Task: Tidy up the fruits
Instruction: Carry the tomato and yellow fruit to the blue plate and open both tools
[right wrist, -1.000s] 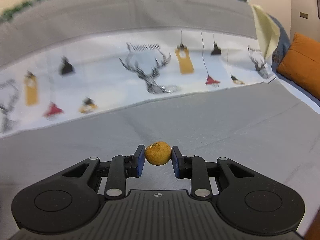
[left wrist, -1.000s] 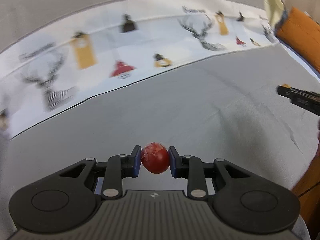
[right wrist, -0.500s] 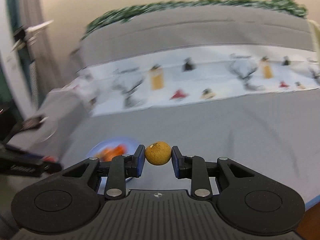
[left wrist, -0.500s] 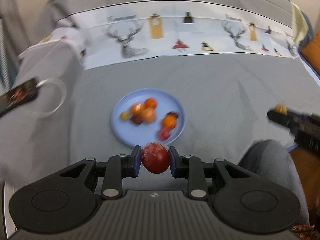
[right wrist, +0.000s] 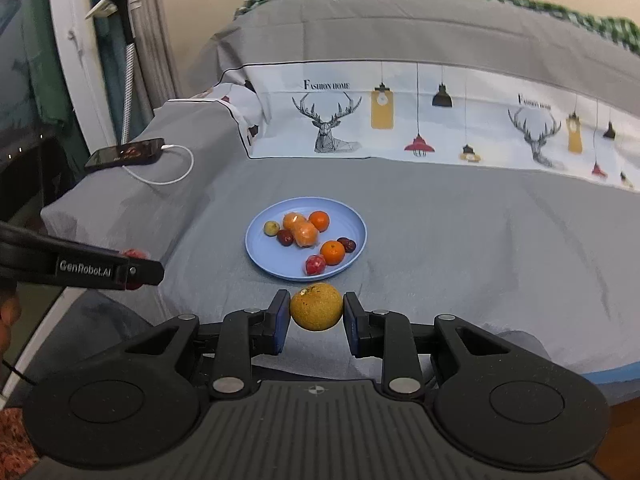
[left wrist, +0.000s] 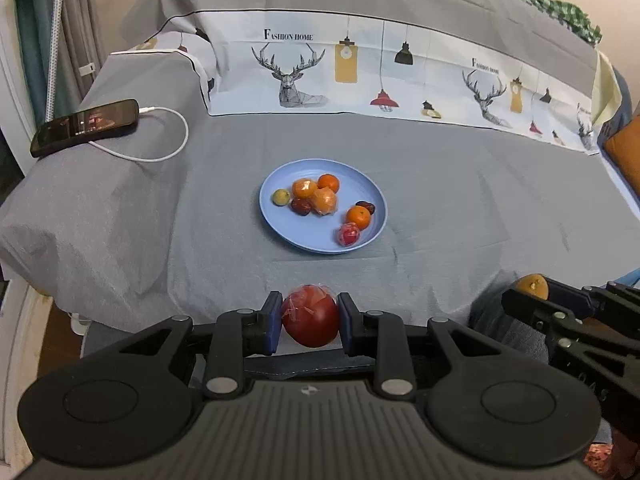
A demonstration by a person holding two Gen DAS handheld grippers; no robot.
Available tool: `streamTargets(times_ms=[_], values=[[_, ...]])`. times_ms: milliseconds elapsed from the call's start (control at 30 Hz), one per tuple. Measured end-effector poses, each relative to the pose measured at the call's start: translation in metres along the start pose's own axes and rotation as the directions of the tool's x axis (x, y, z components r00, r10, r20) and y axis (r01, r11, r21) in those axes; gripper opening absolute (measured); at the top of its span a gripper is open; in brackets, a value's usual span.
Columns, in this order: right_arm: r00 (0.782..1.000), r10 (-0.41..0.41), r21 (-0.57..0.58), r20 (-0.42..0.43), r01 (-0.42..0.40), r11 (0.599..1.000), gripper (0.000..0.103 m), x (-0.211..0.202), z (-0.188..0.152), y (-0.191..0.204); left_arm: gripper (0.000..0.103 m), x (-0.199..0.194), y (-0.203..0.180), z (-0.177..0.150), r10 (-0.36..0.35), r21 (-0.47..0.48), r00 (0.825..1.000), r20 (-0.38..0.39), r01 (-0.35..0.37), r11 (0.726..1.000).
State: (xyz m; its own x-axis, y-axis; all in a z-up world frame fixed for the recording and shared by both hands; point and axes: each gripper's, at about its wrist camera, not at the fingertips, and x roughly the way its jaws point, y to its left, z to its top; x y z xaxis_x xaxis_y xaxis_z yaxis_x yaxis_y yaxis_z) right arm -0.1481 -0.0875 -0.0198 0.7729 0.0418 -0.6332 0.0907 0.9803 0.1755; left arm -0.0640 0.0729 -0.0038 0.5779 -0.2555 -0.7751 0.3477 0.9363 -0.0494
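A blue plate [left wrist: 280,216] [right wrist: 260,254] lies on the grey bedspread and holds several small fruits: oranges, a wrapped red one, dark dates and a yellow-green one. My left gripper [left wrist: 310,322] is shut on a plastic-wrapped red fruit [left wrist: 311,322], held in the air nearer than the plate. My right gripper [right wrist: 316,322] is shut on a yellow-brown orange [right wrist: 317,306], also just short of the plate. Each gripper shows in the other's view: the right one [left wrist: 532,292] at the lower right, the left one [right wrist: 138,266] at the left edge.
A black phone [left wrist: 86,126] [right wrist: 126,152] on a white charging cable rests on a grey pillow at the left. A deer-print sheet band [left wrist: 360,72] crosses the bed behind the plate. An orange cushion [left wrist: 624,160] sits far right. A stand [right wrist: 120,20] rises at the left.
Both views have swung left across the bed, from bare sheet to the plate and the phone. Each gripper has kept its fruit throughout.
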Motion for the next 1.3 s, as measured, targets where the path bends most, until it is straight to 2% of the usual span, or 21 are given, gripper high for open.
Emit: streamTargets(times_ms=[200, 700, 967, 1300], values=[[1.0, -0.009, -0.006, -0.005, 0.009, 1.0, 0.03, -0.001, -0.002, 0.003, 0.032, -0.001, -0.002, 0.0, -0.014, 0.004, 1.0, 0.003, 0.014, 1.0], [0.998, 0.021, 0.002, -0.064, -0.021, 1.0, 0.03, 0.02, -0.003, 0.005, 0.032, 0.013, 0.005, -0.002, 0.01, -0.002, 0.999, -0.031, -0.01, 1.0], [0.996, 0.031, 0.011, -0.088, -0.03, 0.999, 0.03, 0.029, -0.003, 0.004, 0.032, 0.03, 0.003, 0.004, 0.029, 0.025, 0.998, -0.054, -0.027, 0.999], [0.995, 0.034, 0.019, -0.094, -0.032, 0.999, 0.03, 0.047, 0.002, -0.003, 0.032, 0.055, 0.004, 0.023, 0.016, 0.01, 0.996, -0.087, -0.015, 1.0]])
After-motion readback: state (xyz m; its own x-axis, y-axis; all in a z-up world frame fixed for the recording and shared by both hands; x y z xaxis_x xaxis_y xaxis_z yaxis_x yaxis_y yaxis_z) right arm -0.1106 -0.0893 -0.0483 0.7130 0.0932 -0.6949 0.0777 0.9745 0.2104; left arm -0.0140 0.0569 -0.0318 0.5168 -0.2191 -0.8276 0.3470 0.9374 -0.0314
